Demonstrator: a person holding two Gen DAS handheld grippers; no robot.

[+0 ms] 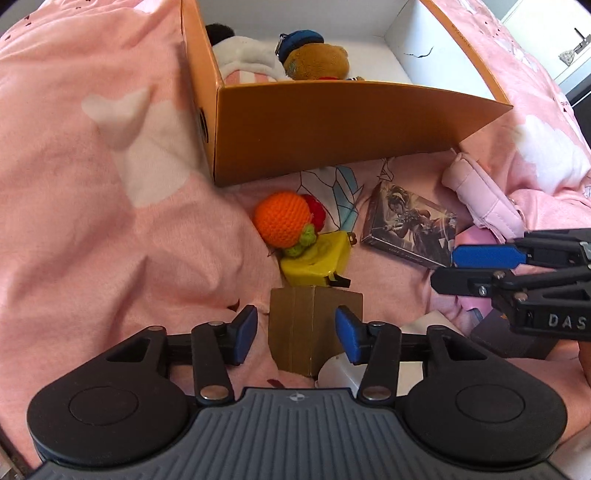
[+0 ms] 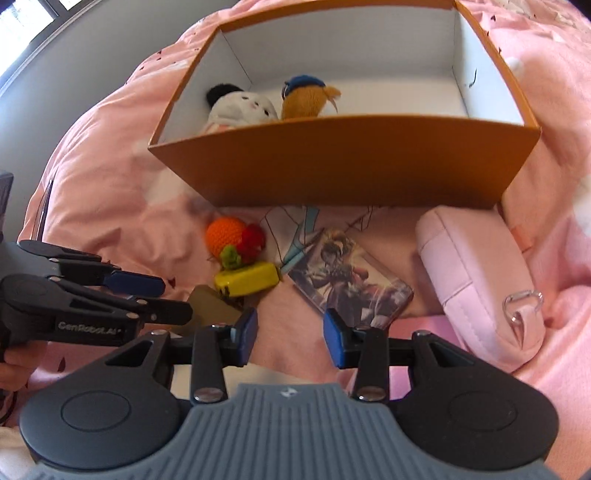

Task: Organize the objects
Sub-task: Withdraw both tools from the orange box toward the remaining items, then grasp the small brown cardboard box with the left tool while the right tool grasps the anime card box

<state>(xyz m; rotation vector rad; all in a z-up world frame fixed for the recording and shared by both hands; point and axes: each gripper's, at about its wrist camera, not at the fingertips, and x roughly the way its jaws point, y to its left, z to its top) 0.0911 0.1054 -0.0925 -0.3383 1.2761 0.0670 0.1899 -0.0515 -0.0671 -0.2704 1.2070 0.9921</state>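
An orange cardboard box point(image 1: 332, 125) point(image 2: 347, 162) stands on the pink bedding, holding a white plush point(image 2: 236, 107) and a brown plush with a blue cap point(image 2: 303, 101). In front of it lie a crocheted orange fruit point(image 1: 284, 218) point(image 2: 225, 232), a yellow tape measure point(image 1: 317, 264) point(image 2: 247, 280), an illustrated card box point(image 1: 410, 232) point(image 2: 351, 284), a pink pouch point(image 1: 484, 195) point(image 2: 476, 288) and a small gold-brown box point(image 1: 310, 332) point(image 2: 214, 306). My left gripper point(image 1: 295, 334) is open, its jaws either side of the gold-brown box. My right gripper point(image 2: 290, 339) is open and empty, just short of the card box.
Rumpled pink bedding point(image 1: 110, 184) with white patches covers everything. A white object point(image 1: 340, 373) lies under my left gripper's right finger. A window point(image 2: 26, 22) and grey wall are at the upper left in the right wrist view.
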